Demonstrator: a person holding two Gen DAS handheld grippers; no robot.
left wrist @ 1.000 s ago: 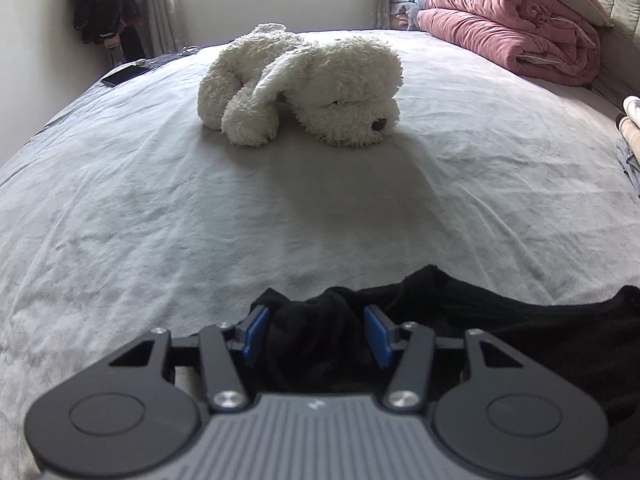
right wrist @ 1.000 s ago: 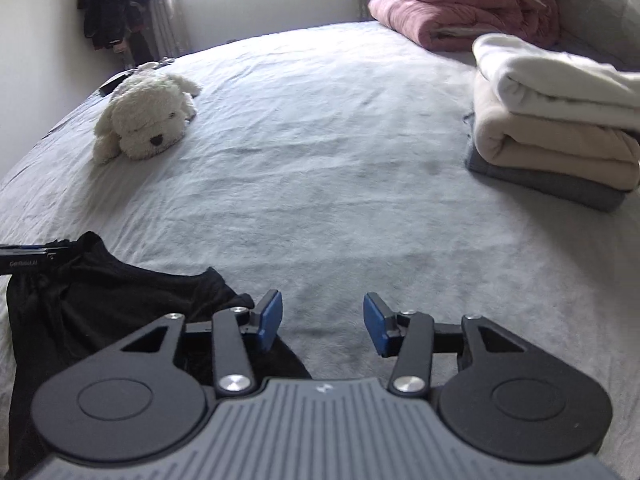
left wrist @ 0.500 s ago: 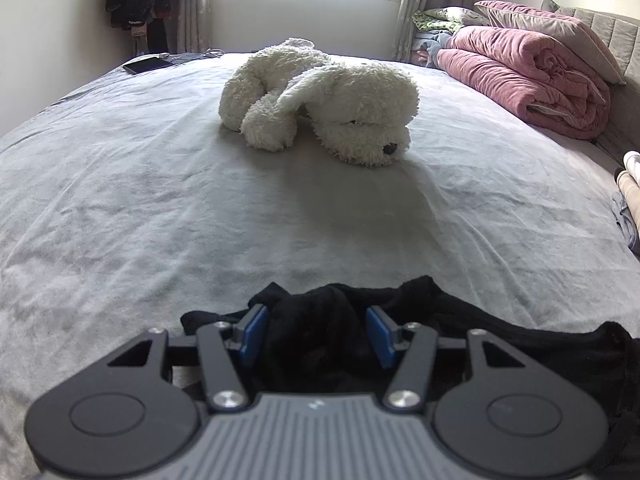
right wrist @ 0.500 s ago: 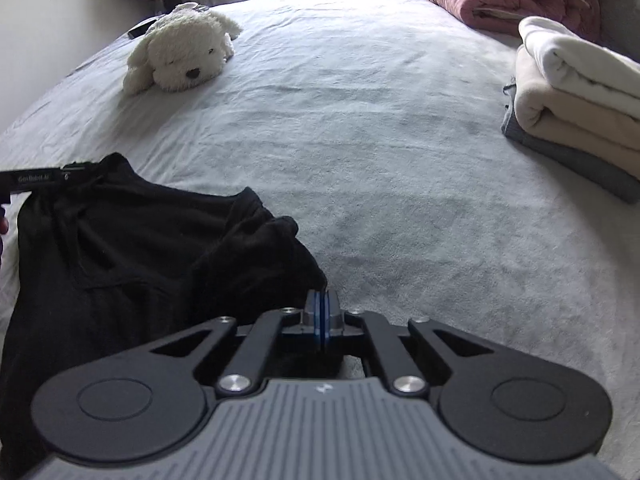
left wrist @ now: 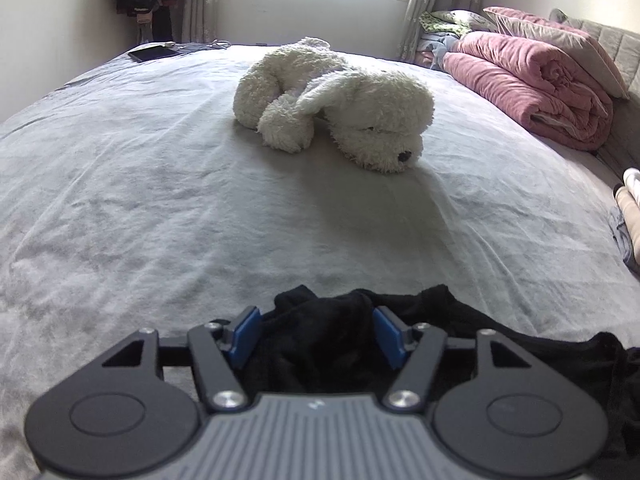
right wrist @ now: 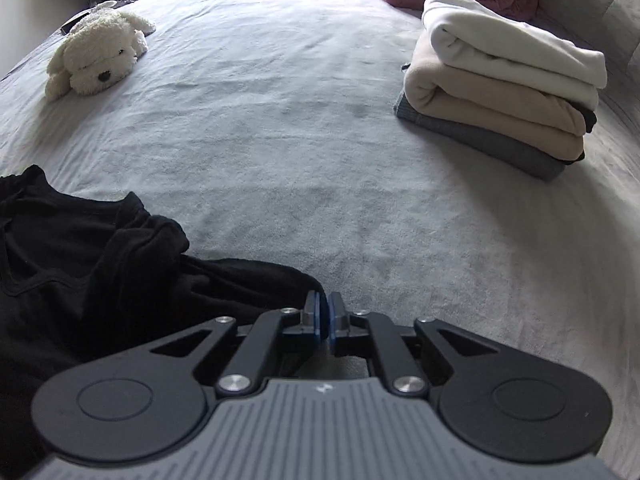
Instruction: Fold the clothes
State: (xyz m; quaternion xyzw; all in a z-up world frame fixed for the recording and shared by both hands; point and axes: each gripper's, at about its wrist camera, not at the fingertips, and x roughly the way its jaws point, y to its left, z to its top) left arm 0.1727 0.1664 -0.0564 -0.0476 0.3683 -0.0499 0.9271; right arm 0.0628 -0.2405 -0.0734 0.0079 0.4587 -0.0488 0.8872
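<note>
Left gripper (left wrist: 316,338): blue-padded jaws wide and opening, a bunched fold of the crumpled black knit garment (left wrist: 320,344) between them, pads not seen pressing. Right gripper (right wrist: 322,316): jaws nearly together, a narrow gap showing and opening; garment edge just beside the left pad, no cloth seen clamped.

Garment location: near edge of the grey bedsheet (right wrist: 280,140), spread leftward in the right wrist view, one sleeve rumpled over the body.

Risks, judged from the above:
- Slip on the left if lifted now. Cause: widening jaws, thick loose bunch.
- Empty pinch on the right. Cause: pads beside the hem rather than over it.
- Uneven fold. Cause: rumpled sleeve left unflattened.

Farther off: stack of folded white, beige and grey clothes (right wrist: 500,84), well apart. Fluffy white plush dog (left wrist: 336,104) farther up the bed. No fouling expected from either.
</note>
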